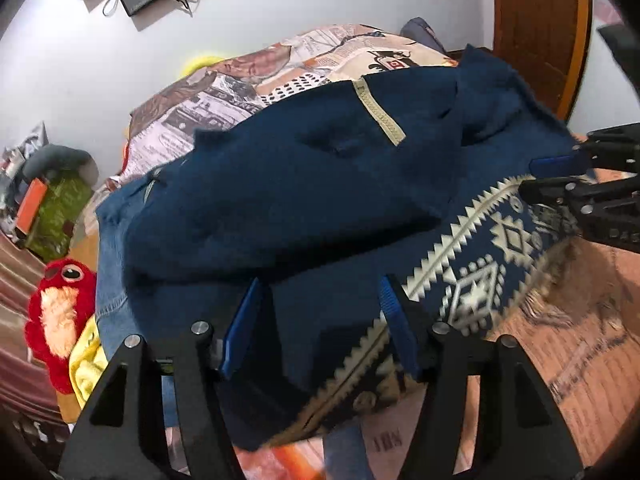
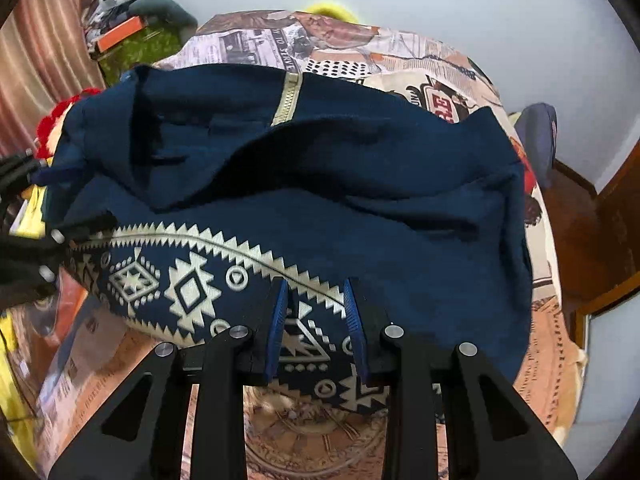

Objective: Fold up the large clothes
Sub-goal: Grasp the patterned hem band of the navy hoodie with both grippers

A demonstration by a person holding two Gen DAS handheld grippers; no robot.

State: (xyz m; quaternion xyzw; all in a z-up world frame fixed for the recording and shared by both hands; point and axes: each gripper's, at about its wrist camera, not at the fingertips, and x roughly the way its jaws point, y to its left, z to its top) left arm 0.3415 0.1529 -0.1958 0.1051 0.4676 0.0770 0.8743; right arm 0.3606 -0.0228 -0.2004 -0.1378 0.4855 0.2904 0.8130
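A large navy garment with a cream patterned border and a beige zip strip lies bunched on the bed. It also shows in the right wrist view, with its border. My left gripper stands open over the garment's near edge, cloth lying between its blue pads. My right gripper is open too, its pads astride the patterned border. The right gripper also shows at the right edge of the left wrist view.
The bed cover has a newspaper-style print. A red plush toy, yellow cloth and a denim piece lie at the left. A wooden door frame stands behind. A cluttered shelf is by the curtain.
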